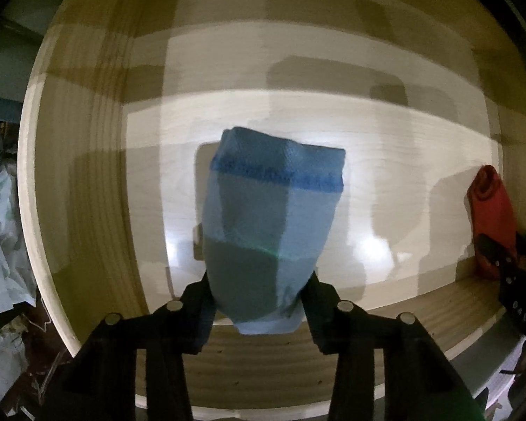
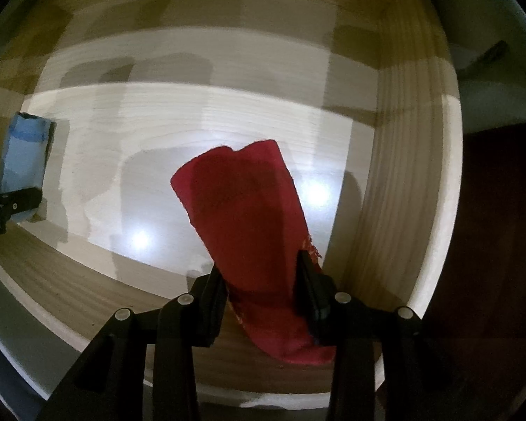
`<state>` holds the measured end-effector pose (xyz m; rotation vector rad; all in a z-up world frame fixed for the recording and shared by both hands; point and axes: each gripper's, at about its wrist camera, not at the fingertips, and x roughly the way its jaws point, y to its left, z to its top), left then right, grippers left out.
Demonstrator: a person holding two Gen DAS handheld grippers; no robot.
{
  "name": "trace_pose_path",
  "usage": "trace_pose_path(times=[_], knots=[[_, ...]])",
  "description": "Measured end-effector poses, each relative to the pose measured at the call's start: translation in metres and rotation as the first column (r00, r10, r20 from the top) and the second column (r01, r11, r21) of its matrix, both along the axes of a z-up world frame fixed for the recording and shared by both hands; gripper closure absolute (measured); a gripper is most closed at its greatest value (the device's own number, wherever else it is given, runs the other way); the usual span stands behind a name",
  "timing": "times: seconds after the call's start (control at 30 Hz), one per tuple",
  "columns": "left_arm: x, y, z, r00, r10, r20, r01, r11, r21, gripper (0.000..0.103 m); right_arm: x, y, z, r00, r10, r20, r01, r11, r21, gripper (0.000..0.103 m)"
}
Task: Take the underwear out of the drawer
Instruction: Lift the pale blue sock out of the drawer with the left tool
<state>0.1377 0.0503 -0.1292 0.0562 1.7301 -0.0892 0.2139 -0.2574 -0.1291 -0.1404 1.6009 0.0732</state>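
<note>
Underwear showed in two folded pieces, both inside the wooden drawer (image 1: 87, 175) and both caught by our grippers. We had the blue piece (image 1: 263, 231) between the black fingers (image 1: 200, 301) of the left gripper (image 1: 259, 301), which pressed on its near end from both sides; the rest of the cloth, with a darker blue band near its far edge, reached out over the pale drawer bottom. No earlier picture was ours to compare, so we say only that the grip was closed on the cloth.

We held the red piece (image 2: 249, 228) in the right gripper (image 2: 259, 291), its fingers (image 2: 312, 291) clamped on the near end, close to the drawer's right wall. From the left wrist view that same red piece appeared at the drawer's right end, with the right gripper's dark frame below it. From the right wrist view the blue piece (image 2: 24, 154) lay toward the drawer's left end, and the left gripper (image 2: 14, 203) was at its lower edge.

Beyond the drawer's left wall we saw crumpled pale material (image 1: 0, 245); we could not tell what it was.
</note>
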Motion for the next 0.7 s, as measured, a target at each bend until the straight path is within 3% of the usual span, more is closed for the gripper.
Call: trace_pose_path(times=[0.33, 0.7], knots=[[-0.017, 0.004, 0.032, 0.995, -0.048, 0.088, 0.047, 0.999, 0.006, 0.065, 0.017, 0.011, -0.008, 0.999, 0.026, -0.026, -0.027, 0.999, -0.022, 0.064], [-0.043, 0.011, 0.079, 0.964, -0.106, 0.242, 0.102, 0.994, 0.029, 0.065, 0.018, 0.015, -0.007, 1.000, 0.023, -0.017, -0.024, 0.999, -0.029, 0.070]])
